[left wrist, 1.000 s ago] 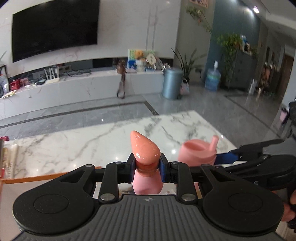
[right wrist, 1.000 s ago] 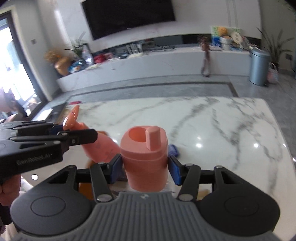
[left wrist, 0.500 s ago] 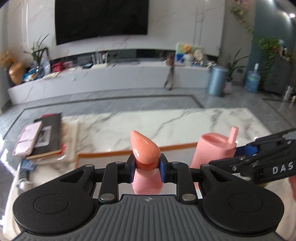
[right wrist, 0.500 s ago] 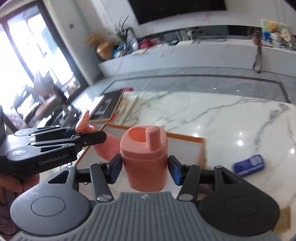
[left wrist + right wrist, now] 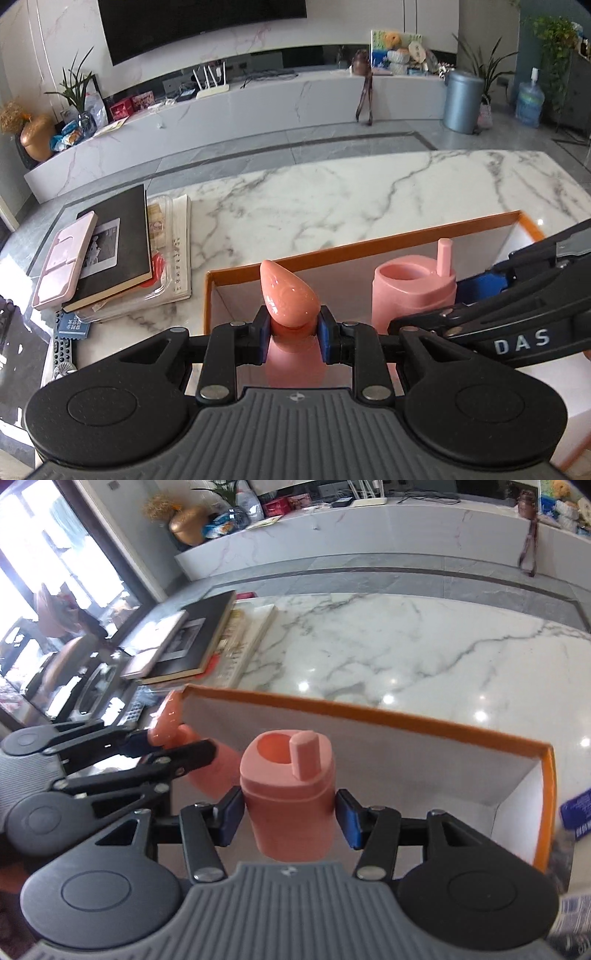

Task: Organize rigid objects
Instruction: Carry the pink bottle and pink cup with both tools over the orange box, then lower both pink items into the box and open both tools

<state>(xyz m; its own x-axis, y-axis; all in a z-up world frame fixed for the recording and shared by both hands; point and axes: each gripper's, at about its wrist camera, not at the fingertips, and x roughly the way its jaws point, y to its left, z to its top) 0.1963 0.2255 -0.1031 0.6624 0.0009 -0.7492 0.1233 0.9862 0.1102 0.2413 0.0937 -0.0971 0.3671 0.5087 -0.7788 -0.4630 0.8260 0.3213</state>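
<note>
My left gripper (image 5: pixel 290 339) is shut on a pink bottle with a glossy pointed salmon cap (image 5: pixel 288 299). It hangs over the left part of an orange-rimmed white box (image 5: pixel 369 242). My right gripper (image 5: pixel 290 819) is shut on a pink cup with a round opening and a stubby spout (image 5: pixel 290 786), held over the same box (image 5: pixel 406 716). The cup (image 5: pixel 410 295) and the right gripper's fingers (image 5: pixel 480 284) show at the right of the left wrist view. In the right wrist view the left gripper (image 5: pixel 166 744) holds the pointed bottle (image 5: pixel 207 764) just left of the cup.
A stack of a black book (image 5: pixel 118 247), a pink case (image 5: pixel 64 266) and papers lies left of the box on the marble table (image 5: pixel 369 199). A remote (image 5: pixel 64 347) sits at the table's near left. A blue packet (image 5: pixel 578 806) lies right of the box.
Both grippers swung left and sank with their objects still gripped. They now hang over the orange-rimmed box, which fills the foreground, and the book stack has come into view.
</note>
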